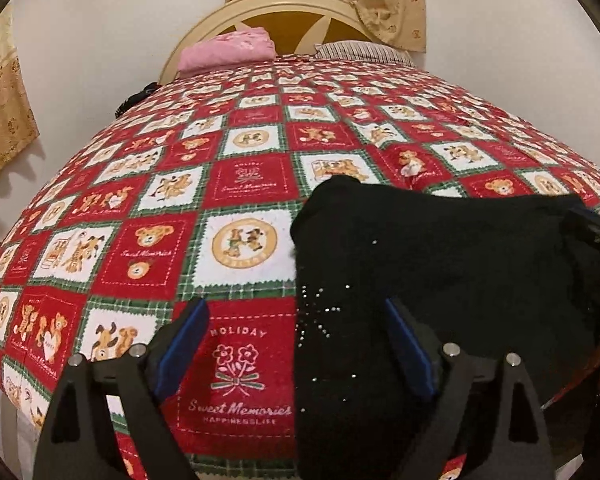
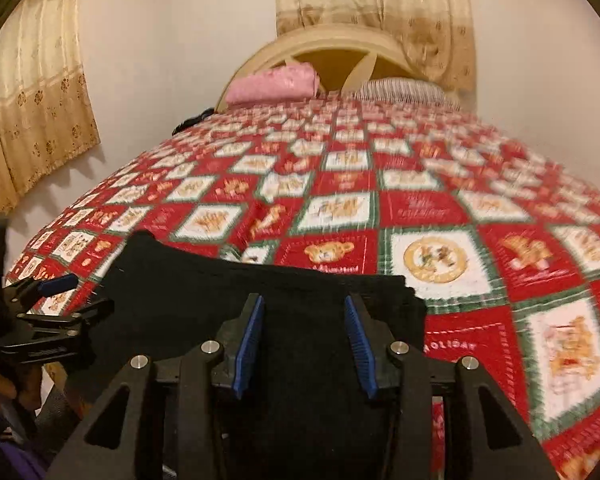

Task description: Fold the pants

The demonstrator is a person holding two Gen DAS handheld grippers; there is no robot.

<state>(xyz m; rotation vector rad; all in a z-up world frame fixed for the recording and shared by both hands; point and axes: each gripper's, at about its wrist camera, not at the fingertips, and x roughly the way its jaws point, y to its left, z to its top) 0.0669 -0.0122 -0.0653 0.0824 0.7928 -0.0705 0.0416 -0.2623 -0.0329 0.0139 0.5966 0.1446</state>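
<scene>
Bed [image 1: 260, 128], red teddy-bear patchwork quilt: black pants [image 1: 440, 264] at foot; pink pillow [image 1: 228, 50] and striped pillow [image 1: 364, 50] by headboard [image 1: 284, 6].

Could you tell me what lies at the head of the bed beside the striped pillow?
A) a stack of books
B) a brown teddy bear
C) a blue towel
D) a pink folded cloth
D: a pink folded cloth lies left of the striped pillow against the headboard; the right wrist view shows the same.

Black pants [image 1: 440, 264] run off frame; bedspread [image 2: 500, 216] motion-blurred
</scene>
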